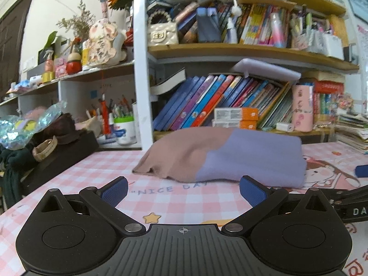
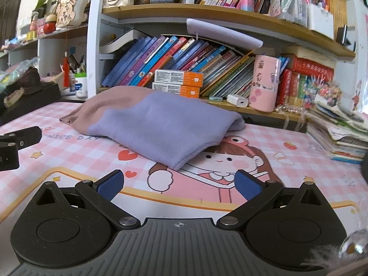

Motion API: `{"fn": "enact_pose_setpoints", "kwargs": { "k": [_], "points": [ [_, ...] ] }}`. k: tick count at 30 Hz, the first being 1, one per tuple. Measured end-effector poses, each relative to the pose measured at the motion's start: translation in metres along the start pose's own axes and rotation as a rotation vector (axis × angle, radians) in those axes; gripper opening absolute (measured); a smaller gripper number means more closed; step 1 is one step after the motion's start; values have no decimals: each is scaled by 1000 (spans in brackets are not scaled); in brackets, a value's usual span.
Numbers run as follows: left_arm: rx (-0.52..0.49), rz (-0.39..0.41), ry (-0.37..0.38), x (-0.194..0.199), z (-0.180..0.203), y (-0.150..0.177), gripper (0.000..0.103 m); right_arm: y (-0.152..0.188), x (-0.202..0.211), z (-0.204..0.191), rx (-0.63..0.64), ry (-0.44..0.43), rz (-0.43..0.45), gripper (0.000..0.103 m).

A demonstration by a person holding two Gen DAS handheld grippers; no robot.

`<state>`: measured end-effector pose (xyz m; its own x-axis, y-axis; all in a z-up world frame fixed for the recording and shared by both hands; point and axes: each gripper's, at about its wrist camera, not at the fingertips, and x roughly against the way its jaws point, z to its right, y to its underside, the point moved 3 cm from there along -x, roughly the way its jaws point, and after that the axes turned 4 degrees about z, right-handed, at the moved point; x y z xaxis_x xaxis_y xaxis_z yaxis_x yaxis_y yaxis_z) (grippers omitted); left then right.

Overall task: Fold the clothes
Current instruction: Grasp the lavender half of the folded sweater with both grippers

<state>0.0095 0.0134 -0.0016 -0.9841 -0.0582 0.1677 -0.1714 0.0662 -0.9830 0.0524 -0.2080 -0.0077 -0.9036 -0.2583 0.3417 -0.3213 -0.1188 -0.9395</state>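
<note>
A folded garment (image 1: 230, 158), dusty pink on its left part and lilac on its right, lies in a compact bundle on the pink checked desk mat (image 1: 161, 197). My left gripper (image 1: 182, 189) hovers just in front of it, open and empty, blue pads wide apart. In the right wrist view the same garment (image 2: 161, 124) sits ahead and slightly left, its near corner a short way beyond my right gripper (image 2: 179, 185), which is also open with nothing held. The left gripper's body (image 2: 13, 142) shows at that view's left edge.
Shelves packed with books (image 1: 218, 101) stand right behind the garment. A black box with dark clothes and a shiny bag (image 1: 46, 151) sits at the left. A stack of notebooks (image 2: 340, 135) lies at the right. A pink cup (image 2: 264, 85) stands on the low shelf.
</note>
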Motion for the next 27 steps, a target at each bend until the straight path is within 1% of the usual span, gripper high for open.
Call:
{"fn": "enact_pose_setpoints", "kwargs": {
  "k": [2, 4, 5, 7, 9, 11, 12, 13, 16, 17, 18, 20, 21, 23, 24, 25, 26, 27],
  "points": [
    [-6, 27, 35, 4, 1, -1, 103, -1, -9, 8, -46, -60, -32, 103],
    [-17, 52, 42, 8, 3, -1, 103, -3, -19, 16, -93, -121, -65, 103],
    [-22, 61, 47, 9, 4, -1, 103, -5, -26, 21, -117, -132, -87, 103],
    [-20, 35, 75, 4, 5, -1, 103, -13, -43, 36, -192, -146, -120, 100],
    [-18, 9, 102, 0, 5, -1, 103, -24, -58, 54, -293, -167, -117, 98],
    [-17, -16, 127, -5, 6, -1, 103, -34, -74, 72, -393, -186, -114, 87],
    [-25, -23, 124, -6, 7, 0, 103, -36, -83, 79, -434, -194, -122, 85],
    [-33, -27, 122, -6, 8, 0, 103, -38, -93, 88, -472, -201, -133, 80],
    [-64, -36, 133, -6, 13, 2, 103, -40, -125, 118, -602, -215, -172, 60],
    [-84, -43, 149, -8, 16, 0, 103, -40, -134, 127, -643, -214, -183, 56],
    [-104, -49, 164, -10, 20, -1, 103, -38, -143, 134, -681, -215, -192, 55],
    [-138, -56, 200, -13, 29, -6, 103, -35, -158, 142, -720, -217, -216, 48],
    [-153, -57, 218, -16, 34, -9, 103, -33, -163, 143, -728, -226, -229, 47],
    [-189, -57, 243, -22, 46, -15, 103, -30, -171, 142, -739, -250, -251, 38],
    [-211, -59, 248, -26, 53, -17, 103, -29, -174, 141, -744, -262, -256, 36],
    [-233, -61, 252, -30, 59, -18, 103, -28, -176, 142, -749, -270, -258, 33],
    [-256, -65, 254, -34, 67, -18, 103, -27, -177, 143, -756, -277, -262, 26],
    [-279, -70, 257, -38, 75, -18, 103, -26, -179, 147, -768, -287, -264, 22]
  ]
}}
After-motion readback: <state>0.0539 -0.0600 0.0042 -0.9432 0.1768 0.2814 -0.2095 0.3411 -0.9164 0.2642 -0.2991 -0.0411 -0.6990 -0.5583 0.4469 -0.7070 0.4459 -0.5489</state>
